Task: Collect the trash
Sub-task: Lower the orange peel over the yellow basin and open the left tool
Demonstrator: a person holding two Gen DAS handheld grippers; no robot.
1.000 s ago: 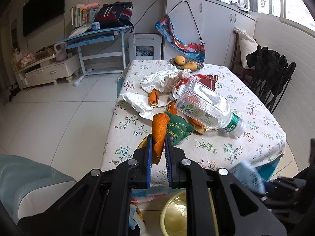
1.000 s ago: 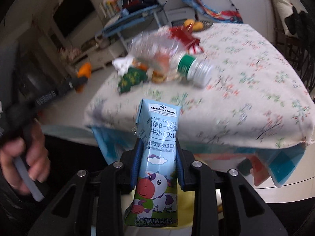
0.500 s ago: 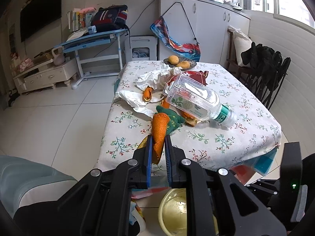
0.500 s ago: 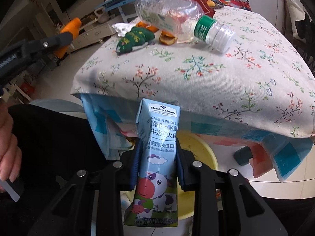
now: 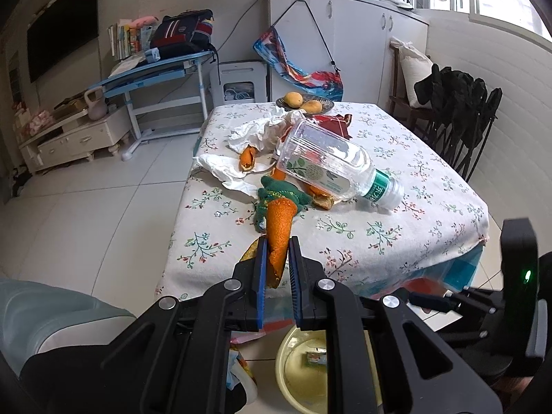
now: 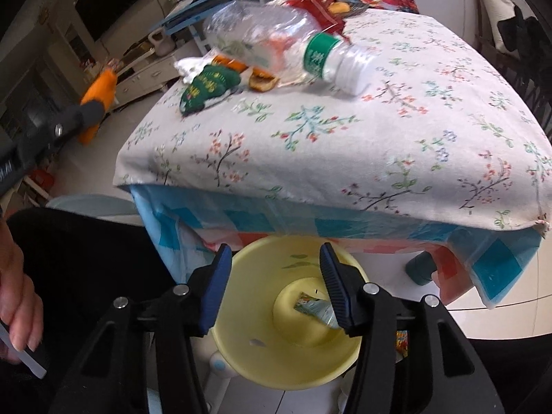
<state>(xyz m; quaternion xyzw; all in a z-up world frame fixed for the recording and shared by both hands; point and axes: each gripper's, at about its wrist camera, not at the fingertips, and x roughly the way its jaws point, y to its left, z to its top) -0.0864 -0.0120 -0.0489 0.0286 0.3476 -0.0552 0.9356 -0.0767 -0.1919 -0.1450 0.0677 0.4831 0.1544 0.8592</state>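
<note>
My left gripper (image 5: 276, 258) is shut on a long orange peel (image 5: 280, 227), held in the air before the table's near edge; the same peel (image 6: 98, 93) shows at the left of the right wrist view. My right gripper (image 6: 274, 269) hangs over a yellow bin (image 6: 248, 362) on the floor, its jaws opening with nothing between them. A milk carton (image 6: 314, 307) lies at the bottom of the bin, also seen as the carton (image 5: 315, 358) in the left wrist view. On the flowered table (image 5: 396, 241) lie a clear plastic bottle (image 5: 331, 169), a green wrapper (image 5: 283, 193), more peels (image 5: 247, 160) and crumpled paper (image 5: 255, 131).
A plate with two mangoes (image 5: 305, 101) stands at the table's far end beside a red wrapper (image 5: 333, 122). Dark clothes hang on chairs (image 5: 455, 110) at the right. A blue desk (image 5: 155, 72) stands beyond the table. A person's hand (image 6: 17, 296) holds the left gripper's handle.
The right gripper's jaws have parted and let go of the milk carton, which now lies in the yellow bin. The left gripper still holds the orange peel.
</note>
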